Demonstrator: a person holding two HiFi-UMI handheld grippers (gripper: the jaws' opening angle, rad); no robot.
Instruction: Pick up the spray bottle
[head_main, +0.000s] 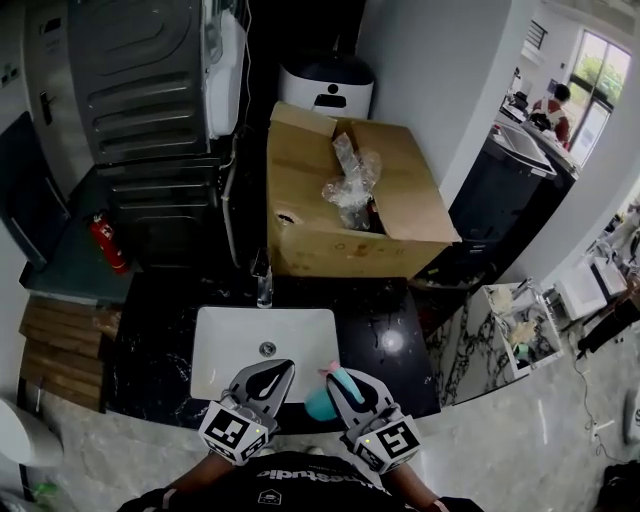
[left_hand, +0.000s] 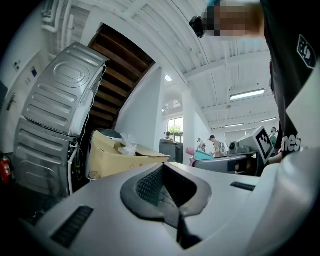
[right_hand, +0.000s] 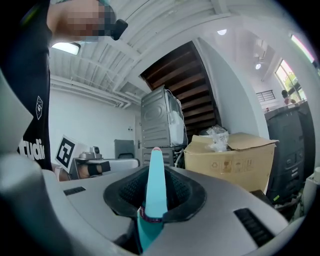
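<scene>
The spray bottle (head_main: 322, 400) is teal with a pink tip and sits between the jaws of my right gripper (head_main: 342, 378), which is shut on it, above the front edge of the black counter. In the right gripper view the spray bottle (right_hand: 154, 197) stands upright between the dark pads, its pink tip level with the fingertips of the right gripper (right_hand: 155, 172). My left gripper (head_main: 274, 370) is held beside it over the sink's front rim, shut with nothing in it. In the left gripper view the left gripper (left_hand: 165, 169) shows its pads meeting, and the spray bottle (left_hand: 202, 155) appears off to the right.
A white sink (head_main: 225, 345) with a faucet (head_main: 264, 285) is set in the black counter (head_main: 395, 375). Behind it stands an open cardboard box (head_main: 310, 235) with crumpled plastic. A red fire extinguisher (head_main: 106, 243) and a grey machine (head_main: 150, 80) are at the left.
</scene>
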